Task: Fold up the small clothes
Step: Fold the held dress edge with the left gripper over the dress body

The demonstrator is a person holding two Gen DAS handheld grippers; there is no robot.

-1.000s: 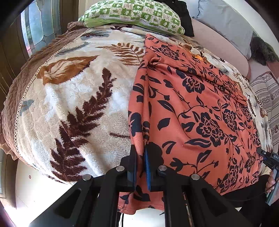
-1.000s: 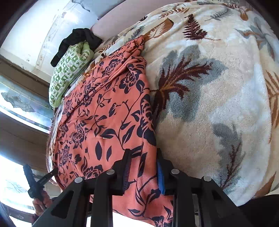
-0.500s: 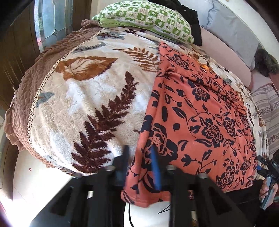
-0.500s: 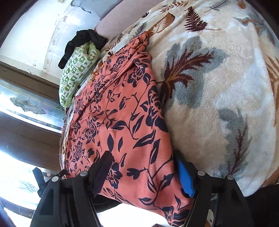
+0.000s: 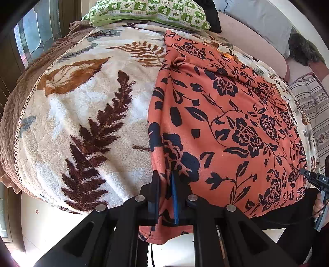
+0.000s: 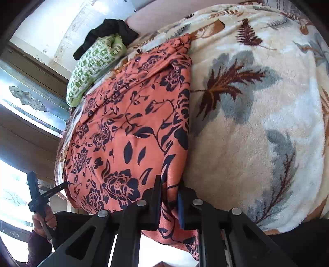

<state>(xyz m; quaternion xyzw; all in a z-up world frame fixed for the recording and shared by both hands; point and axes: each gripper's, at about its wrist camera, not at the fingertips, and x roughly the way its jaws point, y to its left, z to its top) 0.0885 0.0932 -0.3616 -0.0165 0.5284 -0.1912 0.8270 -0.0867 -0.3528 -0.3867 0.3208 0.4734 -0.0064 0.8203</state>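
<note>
The orange-red cloth with a dark navy flower-and-vine print (image 5: 226,123) is lying spread over the cream plush blanket with brown and grey leaf patterns (image 5: 86,115), filling the centre and right of the left wrist view and the centre-left of the right wrist view (image 6: 127,127). Its near hem is hanging over the blanket's front edge at the bottom of both frames.

At the bottom centre of the left wrist view, the left gripper (image 5: 165,191) is pinching the cloth's near left corner, its two black fingers pressing together on the fabric with a blue pad showing on the inner face of one. At the bottom centre of the right wrist view, the right gripper (image 6: 169,197) is clamping the cloth's near right edge in the same way, fabric bunching between the black fingers and a blue pad.

The cloth is looking fairly flat in the middle, with folds and ridges gathering toward its far end. A green-and-white patterned pillow (image 5: 148,11) is sitting at the top of the left wrist frame, beyond the cloth, with a black garment (image 6: 107,32) draping beside it in the upper left of the right wrist frame. A striped cushion (image 5: 310,106) is showing at the right edge of the left wrist view.
</note>
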